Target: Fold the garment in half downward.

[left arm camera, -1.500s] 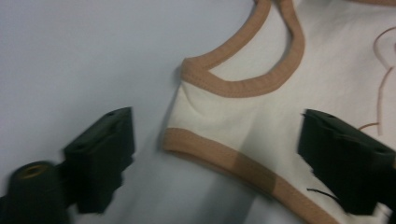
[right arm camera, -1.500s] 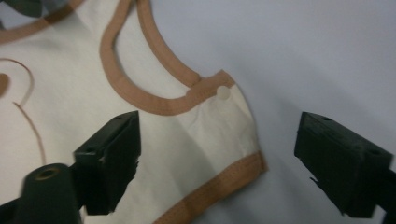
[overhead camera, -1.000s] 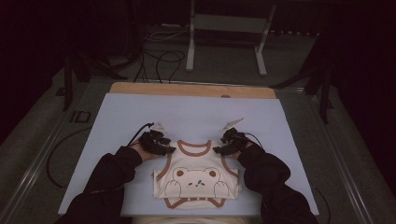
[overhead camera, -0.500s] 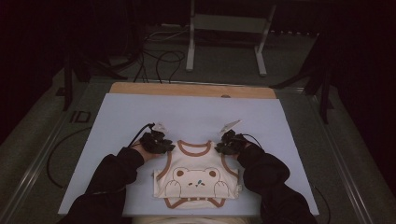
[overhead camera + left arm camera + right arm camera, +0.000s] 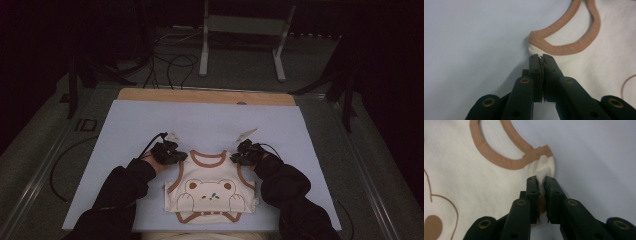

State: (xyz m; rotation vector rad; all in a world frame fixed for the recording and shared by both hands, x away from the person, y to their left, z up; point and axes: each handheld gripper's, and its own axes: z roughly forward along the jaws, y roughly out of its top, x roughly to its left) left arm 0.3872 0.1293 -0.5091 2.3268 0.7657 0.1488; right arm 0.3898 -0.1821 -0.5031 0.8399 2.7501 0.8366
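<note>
Work in hand: picking up a small cream vest [image 5: 210, 187] with brown trim and a bear print by its two shoulders.
Vest: lies flat on the pale blue counter [image 5: 125, 125], neck opening away from the person, its body spread between the two tongs and back toward the person.
Left tongs [image 5: 542, 58]: jaws have just been closing and now pinch the cream cloth right below the brown-edged shoulder strap; a little fold of fabric sits between the tips.
Right tongs [image 5: 541, 180]: jaws have also just been closing; they are clamped on a raised tuck of cloth at the other shoulder, just beneath the trim.
Done so far: both shoulder corners look gripped, one per hand.
Left to do: the vest is not yet lifted; most likely it must be raised, then folded or moved.
Watch for: the thin pinches could slip when pulled.
</note>
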